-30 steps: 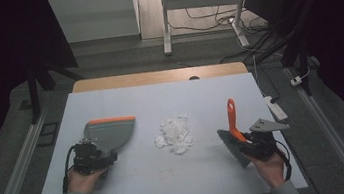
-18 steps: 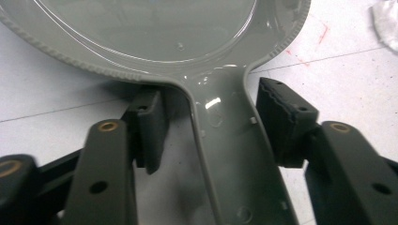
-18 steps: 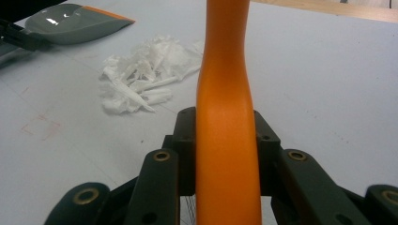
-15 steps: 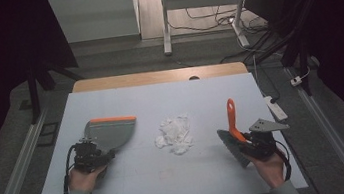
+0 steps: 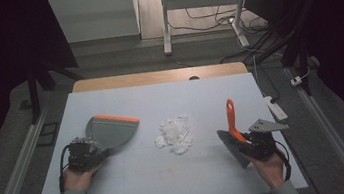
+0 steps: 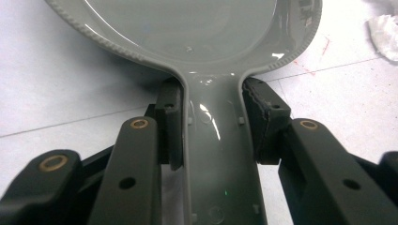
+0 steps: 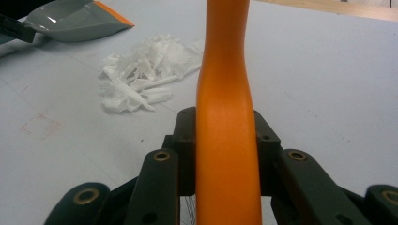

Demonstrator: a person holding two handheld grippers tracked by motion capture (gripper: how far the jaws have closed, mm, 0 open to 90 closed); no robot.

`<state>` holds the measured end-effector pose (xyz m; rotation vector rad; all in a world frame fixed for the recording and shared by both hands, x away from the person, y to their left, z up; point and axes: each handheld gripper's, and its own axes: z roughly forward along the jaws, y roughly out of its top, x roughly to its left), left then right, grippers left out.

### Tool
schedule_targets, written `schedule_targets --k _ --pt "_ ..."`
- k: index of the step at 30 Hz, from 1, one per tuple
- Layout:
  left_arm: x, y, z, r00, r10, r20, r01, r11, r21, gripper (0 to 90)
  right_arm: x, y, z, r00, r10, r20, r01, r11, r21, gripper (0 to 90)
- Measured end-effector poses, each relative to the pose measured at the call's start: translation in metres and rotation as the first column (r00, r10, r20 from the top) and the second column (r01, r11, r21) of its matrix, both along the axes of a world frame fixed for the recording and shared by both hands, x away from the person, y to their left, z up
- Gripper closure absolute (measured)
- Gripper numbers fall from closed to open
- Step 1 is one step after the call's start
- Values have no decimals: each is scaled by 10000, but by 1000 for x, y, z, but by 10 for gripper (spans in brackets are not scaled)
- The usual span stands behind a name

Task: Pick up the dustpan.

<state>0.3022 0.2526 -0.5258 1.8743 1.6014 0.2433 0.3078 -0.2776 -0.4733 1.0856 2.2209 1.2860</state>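
On table, dustpan [image 5: 112, 130] mouth rightward-away

The left tool [image 5: 83, 155] has just closed on the handle of the grey dustpan [image 5: 110, 131], which lies flat on the tabletop [image 5: 170, 178]. The right tool [image 5: 255, 142] grips the orange-handled brush [image 5: 233, 128]. Shredded white paper [image 5: 175, 134] lies between them.

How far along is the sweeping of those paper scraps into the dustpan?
Done: both tools are gripped. The left gripper has just closed its jaws on the dustpan handle; the right gripper is shut on the brush handle. Left: everything else. The white paper scraps lie unswept on the table, between dustpan and brush, and the pan looks empty.
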Motion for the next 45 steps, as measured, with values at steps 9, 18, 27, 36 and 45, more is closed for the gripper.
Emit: schedule_targets --k 9,18,27,36,45 --pt "-3 -2 5 9981 -495 360 485 9985 262 618 0 0 0 10000 -21 19 21 10000 -5 702" --pt "-7 4 10 9917 -1080 695 1075 9941 110 619 0 -2 0 10000 -52 29 52 10000 8 703" --pt "-13 15 15 9802 -1706 1010 1725 9850 -102 618 0 -1 0 10000 -62 45 62 10000 22 703" --pt "-17 23 17 9654 -2323 1182 2347 9720 -73 618 1 0 1 10000 -43 54 42 9999 114 703" --pt "-25 20 22 9461 -2965 1303 2962 9549 218 618 5 6 3 9999 -89 81 86 9996 284 703"
